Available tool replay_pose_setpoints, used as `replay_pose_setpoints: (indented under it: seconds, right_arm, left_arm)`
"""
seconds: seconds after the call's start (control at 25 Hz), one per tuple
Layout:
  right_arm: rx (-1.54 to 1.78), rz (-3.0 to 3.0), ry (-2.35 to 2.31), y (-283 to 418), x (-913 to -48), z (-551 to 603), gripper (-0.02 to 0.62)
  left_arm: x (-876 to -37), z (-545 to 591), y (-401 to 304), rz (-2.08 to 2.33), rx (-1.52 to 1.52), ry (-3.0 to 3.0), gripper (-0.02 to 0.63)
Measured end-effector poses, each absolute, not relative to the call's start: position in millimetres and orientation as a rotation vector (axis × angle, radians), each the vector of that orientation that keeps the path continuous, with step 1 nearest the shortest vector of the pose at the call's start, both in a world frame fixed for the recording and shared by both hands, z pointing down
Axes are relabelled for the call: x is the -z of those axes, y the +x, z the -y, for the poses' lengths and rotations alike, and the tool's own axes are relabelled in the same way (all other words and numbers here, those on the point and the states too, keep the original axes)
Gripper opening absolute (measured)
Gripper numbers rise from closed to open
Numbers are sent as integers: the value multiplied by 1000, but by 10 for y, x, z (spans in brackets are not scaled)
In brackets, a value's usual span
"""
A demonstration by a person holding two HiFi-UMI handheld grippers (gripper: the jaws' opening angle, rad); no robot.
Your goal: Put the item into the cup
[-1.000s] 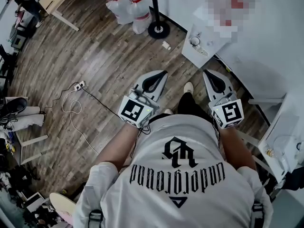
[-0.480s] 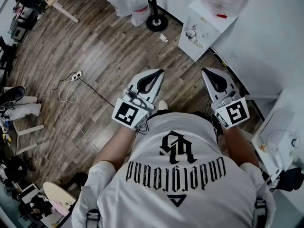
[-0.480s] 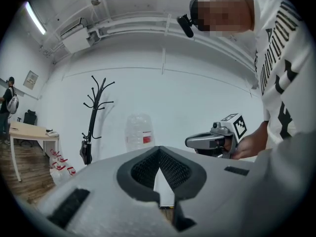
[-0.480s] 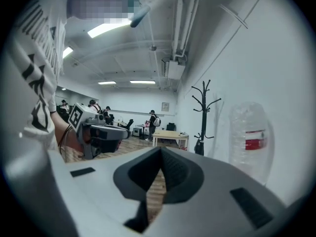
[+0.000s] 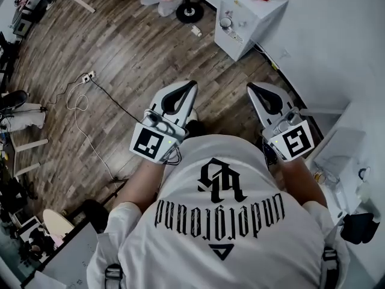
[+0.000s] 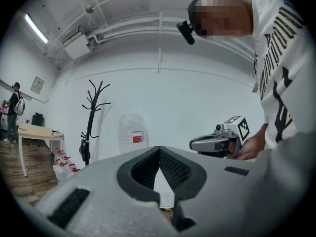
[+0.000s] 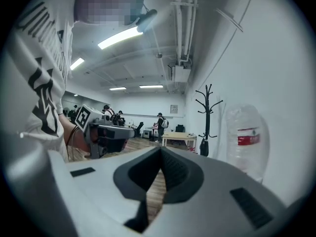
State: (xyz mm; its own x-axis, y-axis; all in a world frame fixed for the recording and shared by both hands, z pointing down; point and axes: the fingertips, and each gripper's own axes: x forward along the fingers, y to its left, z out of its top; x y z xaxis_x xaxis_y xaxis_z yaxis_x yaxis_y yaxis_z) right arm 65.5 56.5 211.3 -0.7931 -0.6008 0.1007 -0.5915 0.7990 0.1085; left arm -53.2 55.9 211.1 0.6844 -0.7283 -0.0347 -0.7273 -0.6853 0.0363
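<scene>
Gripper left, gripper right: two, closed, empty.

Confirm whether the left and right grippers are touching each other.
Apart. The head view shows a strip of bare wood floor between the left gripper and the right gripper.

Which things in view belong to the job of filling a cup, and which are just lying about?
Job in hand:
left tool, shut, empty
right tool, shut, empty
(no cup or item in view)

Lying about:
water dispenser
coat stand
power strip on the floor
desk
</scene>
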Motion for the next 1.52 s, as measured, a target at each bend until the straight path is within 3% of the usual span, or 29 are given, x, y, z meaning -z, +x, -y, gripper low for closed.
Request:
replay_pose_setpoints:
  seconds: [0.64, 1.52]
  right_arm:
    - [82, 2891, 877, 1783, -2289, -1900, 5]
    - [62, 2915, 888, 1431, -2182, -2327, 5]
  left_arm:
    - [-2226, -2022, 393, 1359, 14, 2833, 7]
    - [-2052, -2536, -184, 1440, 1, 2824, 6]
